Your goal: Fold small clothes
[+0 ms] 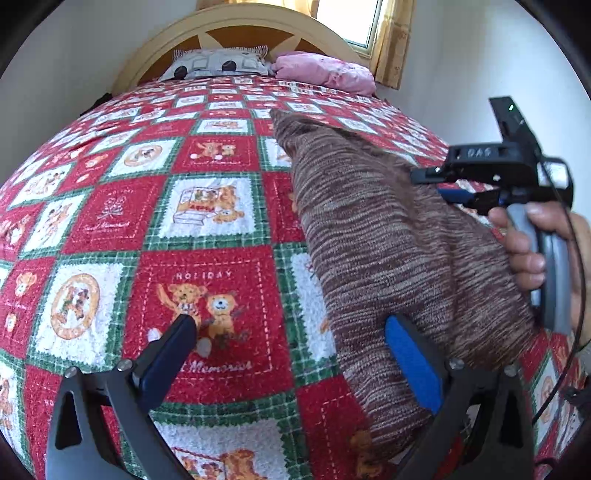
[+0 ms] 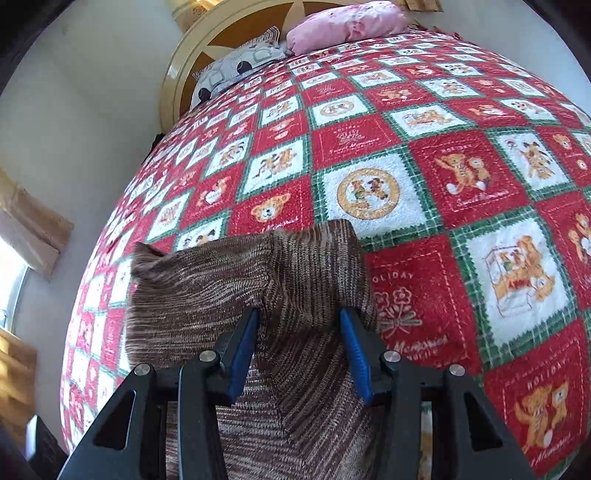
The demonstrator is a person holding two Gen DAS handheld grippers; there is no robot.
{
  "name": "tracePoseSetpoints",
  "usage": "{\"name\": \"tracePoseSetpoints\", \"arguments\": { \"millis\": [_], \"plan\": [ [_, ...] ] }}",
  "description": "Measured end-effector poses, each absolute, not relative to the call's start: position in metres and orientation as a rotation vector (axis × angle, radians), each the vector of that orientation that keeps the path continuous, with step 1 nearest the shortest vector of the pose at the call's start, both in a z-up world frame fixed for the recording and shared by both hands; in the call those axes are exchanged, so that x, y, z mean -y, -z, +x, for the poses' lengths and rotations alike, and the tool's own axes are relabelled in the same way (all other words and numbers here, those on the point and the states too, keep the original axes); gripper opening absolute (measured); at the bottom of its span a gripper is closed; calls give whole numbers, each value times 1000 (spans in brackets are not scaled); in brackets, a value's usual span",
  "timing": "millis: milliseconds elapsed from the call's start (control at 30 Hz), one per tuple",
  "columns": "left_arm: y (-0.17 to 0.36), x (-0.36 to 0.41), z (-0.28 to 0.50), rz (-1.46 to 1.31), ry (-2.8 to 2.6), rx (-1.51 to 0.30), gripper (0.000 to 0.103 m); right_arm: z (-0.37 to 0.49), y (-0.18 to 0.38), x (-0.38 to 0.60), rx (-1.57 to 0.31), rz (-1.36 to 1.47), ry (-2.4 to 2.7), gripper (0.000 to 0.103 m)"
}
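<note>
Currently laid out on the bed: one brown knitted garment point(image 1: 388, 236), flat on the red, white and green bear-print blanket point(image 1: 207, 229), towards the bed's foot end and closer to its right edge as seen from the left wrist view. Narrow end of the garment directed at the headboard point(image 1: 236, 33); wider end extending to the near edge and out of frame.

Left gripper point(image 1: 291, 347): fingers released, spread wide, nothing grasped. Left finger point(image 1: 173, 347) over bare blanket, on a red square with two bears. Right finger, with blue pad point(image 1: 410, 358), over the left edge of the garment; contact with the cloth cannot be told.

Right gripper point(image 2: 299, 339): fingers parted about halfway, blue pads point(image 2: 242, 354) facing each other, garment cloth visible between and below them. No pinch on the cloth visible; fingers apart, nothing grasped. Seen from the left wrist view, held by a hand point(image 1: 535, 251) at the right edge of the bed, above the garment.

At the head of the bed: grey patterned pillow point(image 1: 218, 64) and pink pillow point(image 1: 325, 70), side by side against the headboard, well apart from the garment. Window with yellow curtain point(image 1: 391, 40) beside the headboard.
</note>
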State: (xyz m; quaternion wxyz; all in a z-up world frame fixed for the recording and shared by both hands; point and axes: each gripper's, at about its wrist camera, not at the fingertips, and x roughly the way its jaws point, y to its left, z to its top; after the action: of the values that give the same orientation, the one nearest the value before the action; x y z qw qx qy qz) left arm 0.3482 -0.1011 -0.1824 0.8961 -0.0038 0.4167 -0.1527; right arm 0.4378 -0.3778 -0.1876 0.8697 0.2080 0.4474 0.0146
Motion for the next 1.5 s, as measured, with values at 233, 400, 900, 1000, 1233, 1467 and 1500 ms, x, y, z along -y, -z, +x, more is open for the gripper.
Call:
{"name": "tracePoseSetpoints", "arguments": {
  "millis": [233, 400, 900, 1000, 1233, 1467, 1500],
  "plan": [
    [184, 97, 344, -37, 296, -871, 103, 404, 168, 301, -927, 219, -255, 47],
    [186, 97, 336, -20, 275, -876, 103, 401, 190, 276, -992, 98, -191, 47],
    [187, 97, 335, -24, 278, -881, 103, 340, 184, 279, -915, 73, -133, 51],
    [187, 97, 336, -23, 278, -881, 103, 333, 174, 288, -897, 103, -151, 55],
    [185, 98, 335, -25, 285, -878, 103, 313, 162, 333, -825, 184, -124, 57],
    [164, 101, 327, -60, 324, -833, 103, 307, 158, 391, -781, 265, -62, 57],
    [162, 104, 326, -65, 339, -830, 103, 310, 158, 399, -786, 279, -58, 57]
  ]
}}
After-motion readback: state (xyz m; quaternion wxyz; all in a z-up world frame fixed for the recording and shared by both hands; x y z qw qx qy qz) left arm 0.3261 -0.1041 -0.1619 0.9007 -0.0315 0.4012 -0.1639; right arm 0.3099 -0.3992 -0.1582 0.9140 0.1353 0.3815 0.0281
